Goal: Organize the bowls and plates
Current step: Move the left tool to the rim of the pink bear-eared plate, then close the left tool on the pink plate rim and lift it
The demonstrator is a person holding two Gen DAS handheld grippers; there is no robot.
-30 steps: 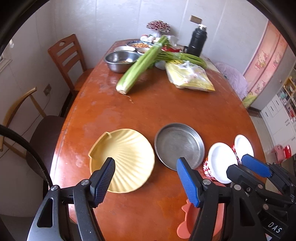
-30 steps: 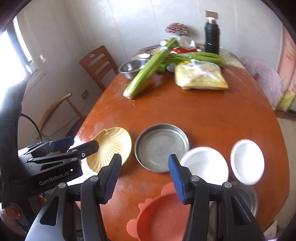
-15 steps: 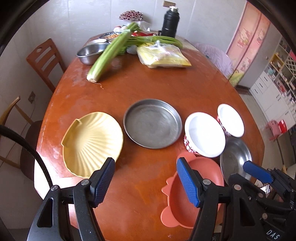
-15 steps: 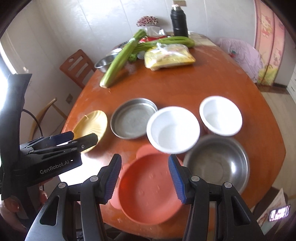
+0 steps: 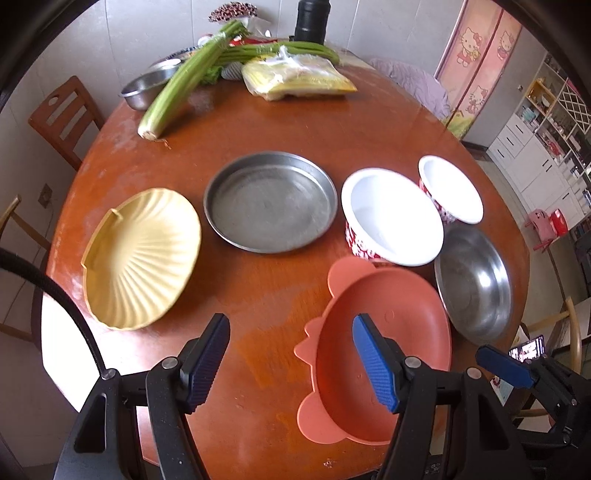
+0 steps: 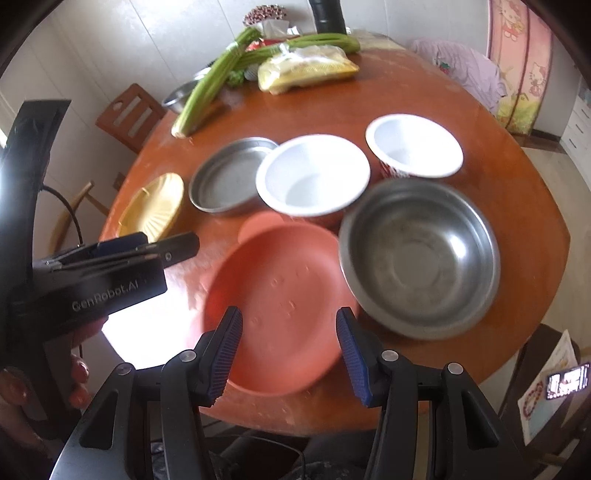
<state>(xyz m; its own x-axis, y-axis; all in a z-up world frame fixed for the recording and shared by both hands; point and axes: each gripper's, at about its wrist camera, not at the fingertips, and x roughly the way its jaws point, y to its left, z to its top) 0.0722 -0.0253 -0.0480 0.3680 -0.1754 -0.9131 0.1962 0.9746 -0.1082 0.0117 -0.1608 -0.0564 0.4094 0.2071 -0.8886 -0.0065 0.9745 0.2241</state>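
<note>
Both grippers are over the near end of the wooden table (image 5: 332,122), pointing down at the dishes. The left gripper (image 5: 291,363) has its blue-padded fingers (image 5: 205,363) spread apart with nothing between them, just bare tabletop below, and its right-hand pad overlaps the near rim of the orange plate (image 5: 384,325) in the view, though contact can't be judged. The right gripper (image 6: 290,354) is parted too and empty, framing the near edge of that same orange plate (image 6: 280,295); the picture is blurred here, so whether it touches is unclear.

Now the layout. The yellow shell-shaped plate (image 5: 142,258) lies at the left edge. Just beside it, apart by a narrow strip of table, sits the flat metal pan (image 5: 269,201). Right of the pan stands the big white bowl (image 5: 391,216) with a red pattern outside, and the small white bowl (image 5: 450,188) is just behind it at the right, their rims very close. The orange plate, with little ear-like tabs, lies in front of the big white bowl, and the steel bowl (image 5: 474,284) sits to its right near the table edge.

From the right wrist view the steel bowl (image 6: 419,258) looms large, its rim overlapping the orange plate's edge.

At the far end: celery stalks (image 5: 184,81), a yellow bag (image 5: 295,77), another steel bowl (image 5: 146,88) and a dark flask (image 5: 312,20). A hand (image 6: 79,373) grips the left tool.
</note>
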